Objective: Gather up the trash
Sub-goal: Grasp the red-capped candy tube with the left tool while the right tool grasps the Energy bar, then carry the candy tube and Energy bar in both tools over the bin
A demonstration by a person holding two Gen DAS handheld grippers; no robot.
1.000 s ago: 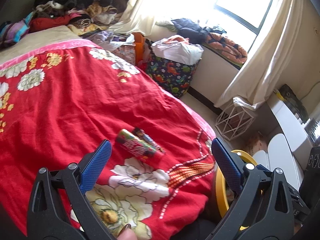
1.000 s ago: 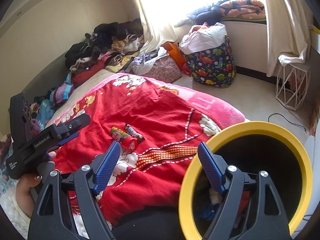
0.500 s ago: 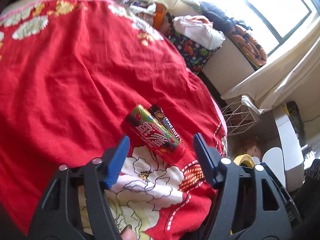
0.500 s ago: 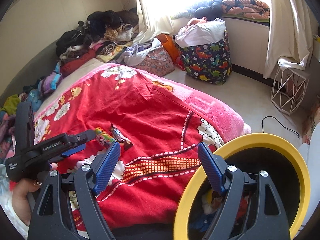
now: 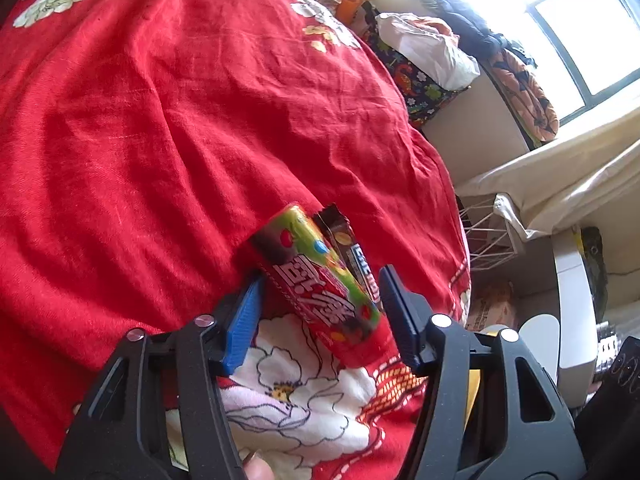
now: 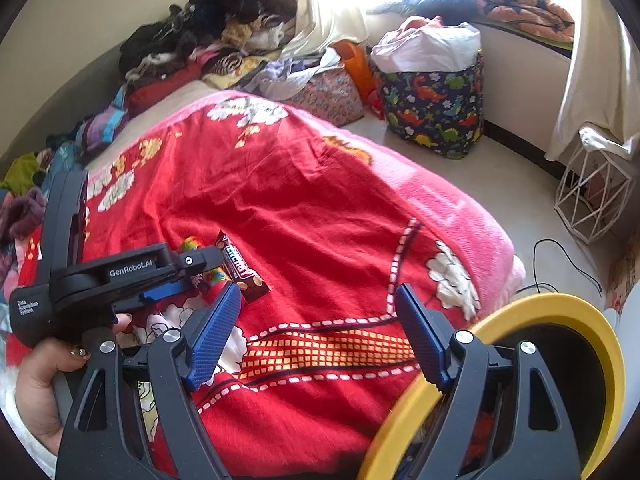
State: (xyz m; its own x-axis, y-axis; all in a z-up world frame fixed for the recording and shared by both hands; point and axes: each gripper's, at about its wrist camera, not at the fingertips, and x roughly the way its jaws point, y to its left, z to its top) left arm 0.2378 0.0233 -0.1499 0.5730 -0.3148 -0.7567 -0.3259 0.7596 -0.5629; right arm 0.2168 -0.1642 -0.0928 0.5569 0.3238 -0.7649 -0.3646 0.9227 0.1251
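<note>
On the red blanket [image 5: 168,128], the left gripper [image 5: 320,312] is closing astride a light, seemingly crushable candy tube [image 5: 316,284], best pinched mid-body, with a chocolate wrapper [image 5: 352,252] touching at two o'clock.

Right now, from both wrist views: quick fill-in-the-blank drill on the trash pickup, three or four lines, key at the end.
1. The left gripper is closing around the red ____ wrapper.
2. Beside that wrapper lies a brown ____ bar.
3. Both lie on the red floral ____.
4. The bin under the right gripper has a ____ rim.

Missing words: candy; chocolate; blanket; yellow
</note>
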